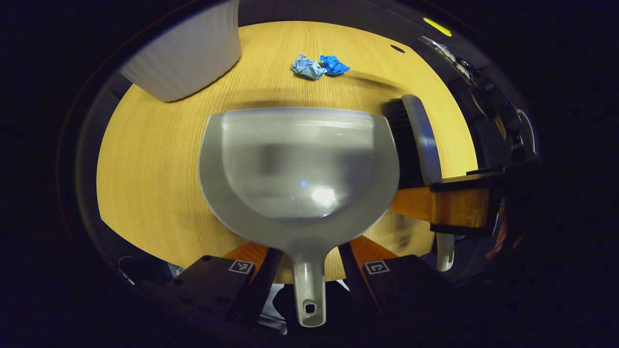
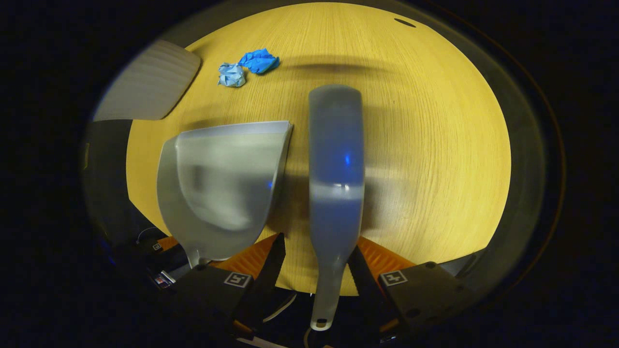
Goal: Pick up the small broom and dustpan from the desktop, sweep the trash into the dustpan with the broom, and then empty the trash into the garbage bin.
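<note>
A grey dustpan (image 1: 300,159) hangs just above the wooden desktop (image 1: 150,159), mouth facing away from me. Its handle runs back between the fingers of my left gripper (image 1: 309,252), which is shut on it. The grey broom (image 2: 336,159) points forward over the desktop (image 2: 435,145), with my right gripper (image 2: 316,244) shut on its handle. In the left gripper view the broom (image 1: 421,137) shows black bristles right of the pan, held by the right gripper (image 1: 459,208). Two crumpled blue paper balls (image 1: 316,66) (image 2: 246,67) lie farther off. The dustpan (image 2: 222,183) sits left of the broom.
A white ribbed garbage bin (image 1: 188,48) (image 2: 150,82) stands at the far left of the desktop, left of the paper balls. A small dark hole (image 1: 397,48) (image 2: 405,22) marks the far edge of the desktop. Dark equipment (image 1: 488,96) sits off the right side.
</note>
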